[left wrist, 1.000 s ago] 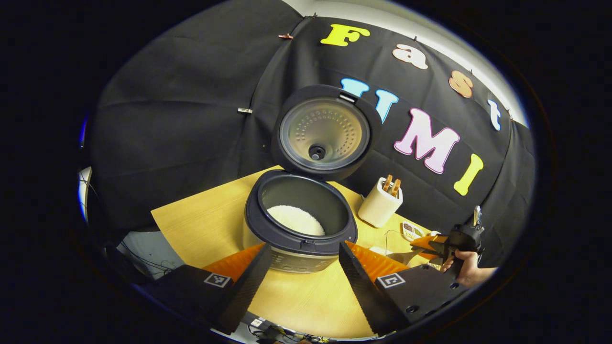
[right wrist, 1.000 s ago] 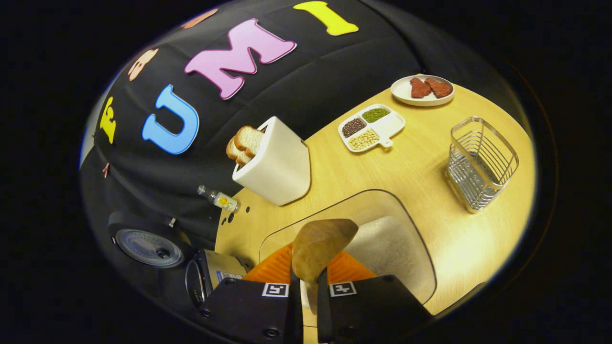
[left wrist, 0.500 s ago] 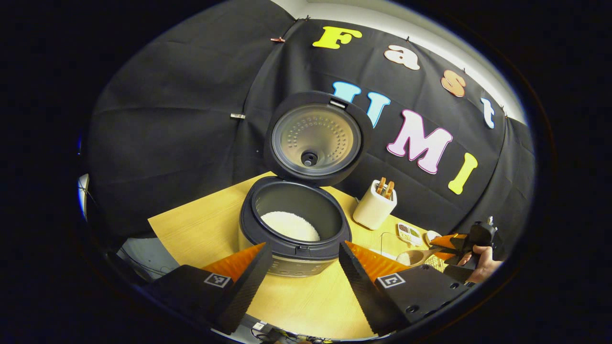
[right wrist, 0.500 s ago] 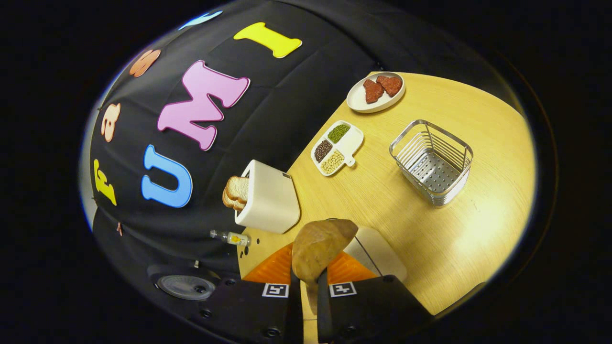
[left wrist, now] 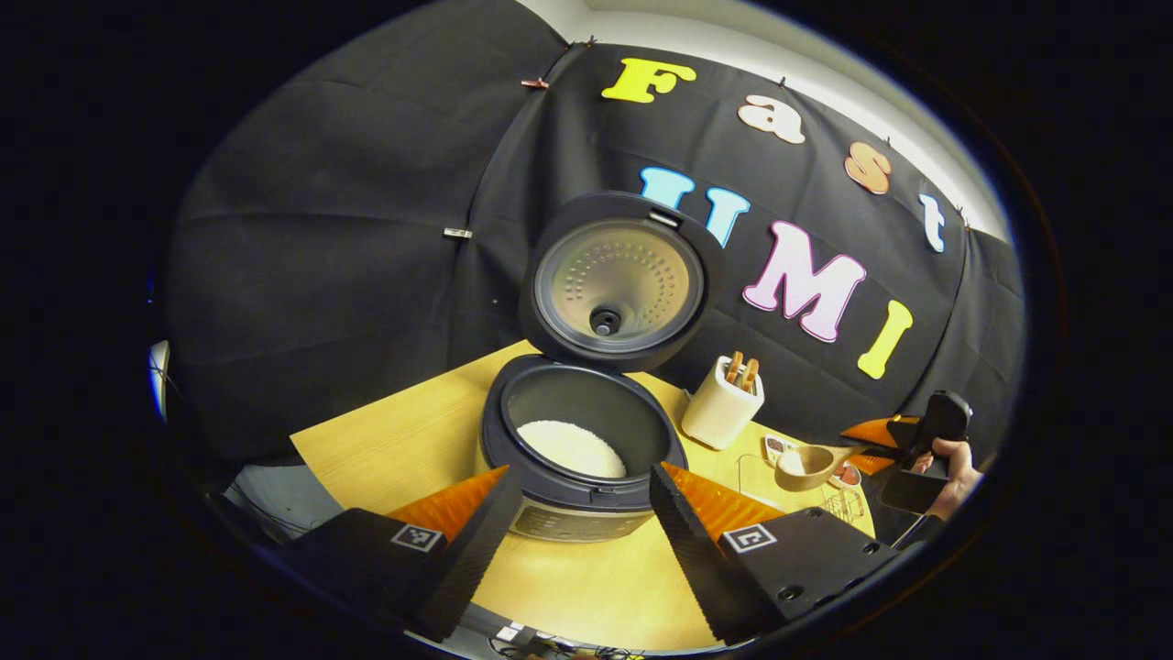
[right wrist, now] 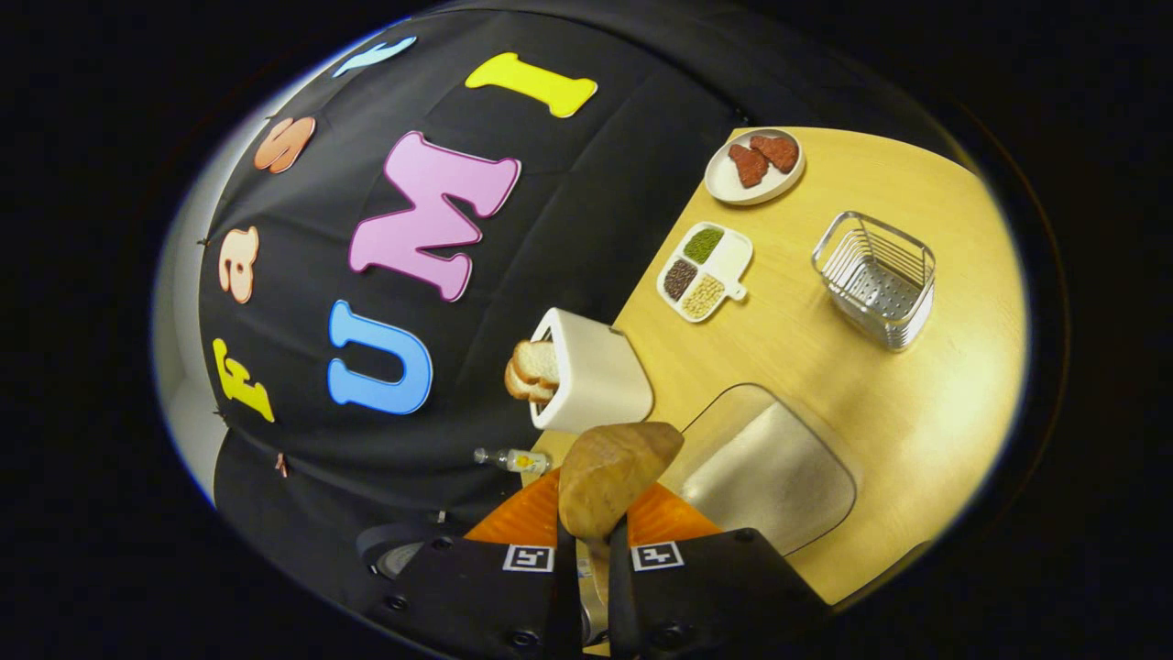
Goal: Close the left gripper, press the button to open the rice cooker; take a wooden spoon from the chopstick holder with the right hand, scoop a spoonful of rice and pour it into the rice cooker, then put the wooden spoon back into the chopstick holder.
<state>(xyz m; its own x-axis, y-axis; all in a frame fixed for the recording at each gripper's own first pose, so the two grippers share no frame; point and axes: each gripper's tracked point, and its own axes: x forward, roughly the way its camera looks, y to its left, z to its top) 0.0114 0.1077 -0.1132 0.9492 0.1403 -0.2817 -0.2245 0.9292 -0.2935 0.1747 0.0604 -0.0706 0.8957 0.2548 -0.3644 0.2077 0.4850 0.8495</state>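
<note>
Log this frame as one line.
rice cooker: lid open, rice inside | right gripper: shut on wooden spoon, rice loaded | left gripper: open, idle | pour: pending

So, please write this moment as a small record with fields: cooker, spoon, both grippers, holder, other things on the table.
rice cooker: lid up, white rice inside the pot
wooden spoon: held by right gripper, bowl carries rice, right of the cooker
left gripper: open, holds nothing, in front of the cooker
rice container: clear, on the table
chopstick holder: metal wire, no utensils inside
other things: toaster with bread, divided dish of beans, plate
</note>
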